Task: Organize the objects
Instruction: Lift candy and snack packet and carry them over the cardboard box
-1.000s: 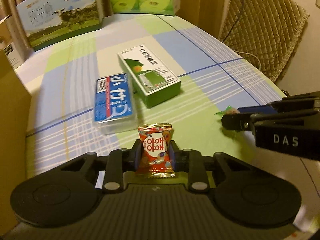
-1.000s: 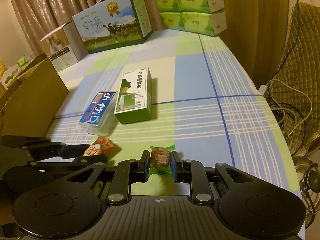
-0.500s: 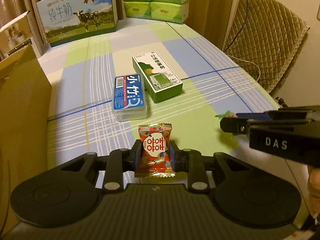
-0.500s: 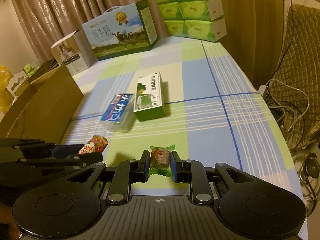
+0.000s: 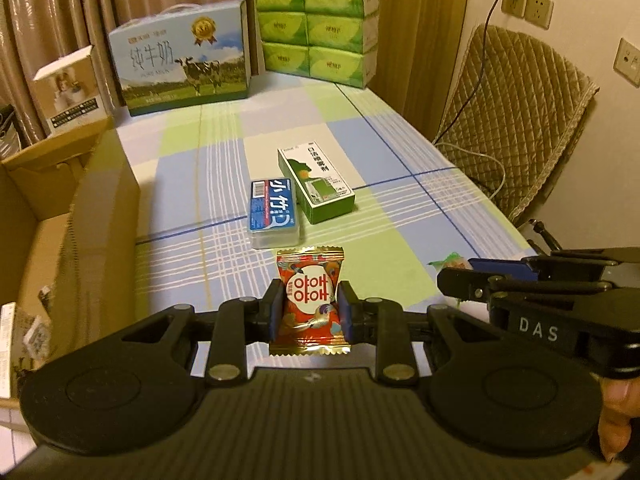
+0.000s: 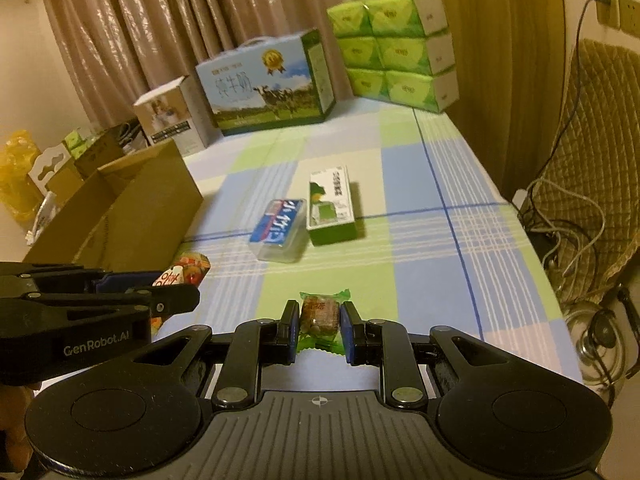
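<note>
Your left tool (image 5: pixel 308 312) grips the red candy (image 5: pixel 310 300), your right tool (image 6: pixel 319 330) the green candy (image 6: pixel 320 314), both above the tabletop (image 6: pixel 420 272). Carry them level to the carton (image 6: pixel 132 216), then release inside.

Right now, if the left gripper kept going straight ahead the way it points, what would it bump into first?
Probably the clear case with the blue label. It lies on the tablecloth straight ahead of the left gripper, which is shut on a red candy. Depth is uncertain.
</note>
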`<state>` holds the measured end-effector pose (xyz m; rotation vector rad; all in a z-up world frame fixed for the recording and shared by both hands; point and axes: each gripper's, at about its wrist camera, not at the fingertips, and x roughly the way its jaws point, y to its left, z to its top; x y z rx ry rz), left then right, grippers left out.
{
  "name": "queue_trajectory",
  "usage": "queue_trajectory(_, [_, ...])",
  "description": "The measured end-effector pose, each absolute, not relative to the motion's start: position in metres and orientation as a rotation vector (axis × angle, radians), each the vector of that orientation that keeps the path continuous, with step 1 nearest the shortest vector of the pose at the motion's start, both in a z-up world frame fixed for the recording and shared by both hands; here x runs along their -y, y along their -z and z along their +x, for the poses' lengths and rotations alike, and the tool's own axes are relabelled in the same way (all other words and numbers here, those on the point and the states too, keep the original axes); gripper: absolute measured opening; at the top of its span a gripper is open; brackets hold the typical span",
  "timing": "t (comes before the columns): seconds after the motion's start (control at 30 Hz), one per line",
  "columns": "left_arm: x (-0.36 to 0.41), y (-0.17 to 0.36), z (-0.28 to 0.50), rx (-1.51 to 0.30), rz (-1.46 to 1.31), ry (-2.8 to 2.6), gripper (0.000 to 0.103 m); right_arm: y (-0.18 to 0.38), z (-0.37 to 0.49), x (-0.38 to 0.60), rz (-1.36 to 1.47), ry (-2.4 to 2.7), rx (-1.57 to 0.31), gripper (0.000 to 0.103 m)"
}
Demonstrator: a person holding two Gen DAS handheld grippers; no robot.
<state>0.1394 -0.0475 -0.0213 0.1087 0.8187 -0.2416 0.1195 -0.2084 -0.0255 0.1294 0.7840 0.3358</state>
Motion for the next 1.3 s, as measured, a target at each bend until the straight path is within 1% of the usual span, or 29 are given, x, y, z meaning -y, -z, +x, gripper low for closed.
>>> queue_trajectory(0.2, [0.028,0.001,0.118,-0.789,0.085,0.221,0.023,0.002,0.102,0.188,0.096,-0.376,-0.745,0.018])
queue_trajectory(0.63, [-0.044,-0.036,0.073,-0.745,0.031,0.129,0.023,-0.032,0.07,0.128,0.023,-0.505,-0.681,0.018])
queue_trajectory(1.3, [-0.127,-0.057,0.035,-0.713,-0.034,0.018,0.023,-0.036,0.055,0.046,-0.066,-0.666,-0.671,0.019])
